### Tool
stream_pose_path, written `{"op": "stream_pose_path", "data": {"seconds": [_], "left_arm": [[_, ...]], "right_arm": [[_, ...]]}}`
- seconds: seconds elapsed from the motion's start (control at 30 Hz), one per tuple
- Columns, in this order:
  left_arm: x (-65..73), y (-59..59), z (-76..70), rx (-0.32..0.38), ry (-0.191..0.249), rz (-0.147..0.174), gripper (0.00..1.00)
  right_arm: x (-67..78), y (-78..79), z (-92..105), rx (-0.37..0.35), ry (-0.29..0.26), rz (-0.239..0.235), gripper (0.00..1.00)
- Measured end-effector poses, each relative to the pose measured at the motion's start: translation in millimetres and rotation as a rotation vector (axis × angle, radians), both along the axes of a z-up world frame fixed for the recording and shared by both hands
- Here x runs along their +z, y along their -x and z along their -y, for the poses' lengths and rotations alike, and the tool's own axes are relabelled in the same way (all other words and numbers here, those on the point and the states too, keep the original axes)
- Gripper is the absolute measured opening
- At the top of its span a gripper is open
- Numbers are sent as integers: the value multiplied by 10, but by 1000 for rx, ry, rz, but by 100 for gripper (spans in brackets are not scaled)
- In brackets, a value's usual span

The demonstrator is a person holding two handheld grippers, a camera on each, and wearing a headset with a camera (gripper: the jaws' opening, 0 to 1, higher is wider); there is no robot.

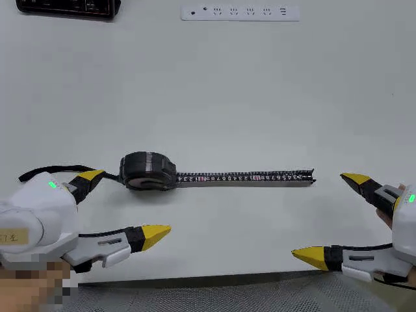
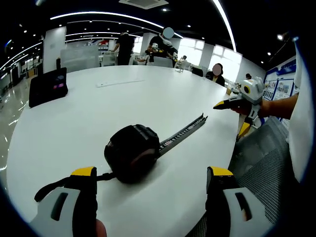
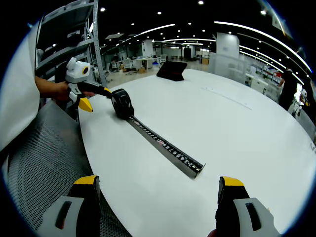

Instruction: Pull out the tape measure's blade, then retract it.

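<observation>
A black tape measure (image 1: 147,171) lies on the white table (image 1: 214,91), its dark blade (image 1: 247,177) drawn out to the right and flat on the surface. A black wrist strap (image 1: 49,171) trails from its left side. My left gripper (image 1: 127,205) stands open just left of the case (image 2: 133,152), nothing between its yellow-tipped fingers (image 1: 155,234). My right gripper (image 1: 335,218) is open to the right of the blade's hooked end (image 3: 196,168), apart from it. The blade (image 3: 160,144) runs from that end back to the case (image 3: 122,102).
A white power strip (image 1: 240,12) lies at the table's far edge, a black device (image 1: 69,7) at the far left. A grey mesh surface (image 1: 214,296) runs along the near edge. People stand in the background of the left gripper view.
</observation>
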State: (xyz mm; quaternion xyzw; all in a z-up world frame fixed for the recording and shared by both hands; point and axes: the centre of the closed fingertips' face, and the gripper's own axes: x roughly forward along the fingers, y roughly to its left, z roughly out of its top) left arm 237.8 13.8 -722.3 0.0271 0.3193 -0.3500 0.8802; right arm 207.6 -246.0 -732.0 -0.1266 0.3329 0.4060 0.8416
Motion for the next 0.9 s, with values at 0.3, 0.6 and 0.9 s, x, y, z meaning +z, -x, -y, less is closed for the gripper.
{"op": "stream_pose_path", "data": {"seconds": [0.3, 0.6, 0.9], "left_arm": [[-41, -79, 55, 44, 32, -35, 88], [-46, -119, 116, 74, 69, -51, 86], [-58, -129, 135, 92, 73, -53, 84]], "right_arm": [[6, -24, 10, -3, 1, 2, 99], [17, -29, 3, -8, -2, -1, 99], [7, -28, 9, -3, 10, 0, 99]]}}
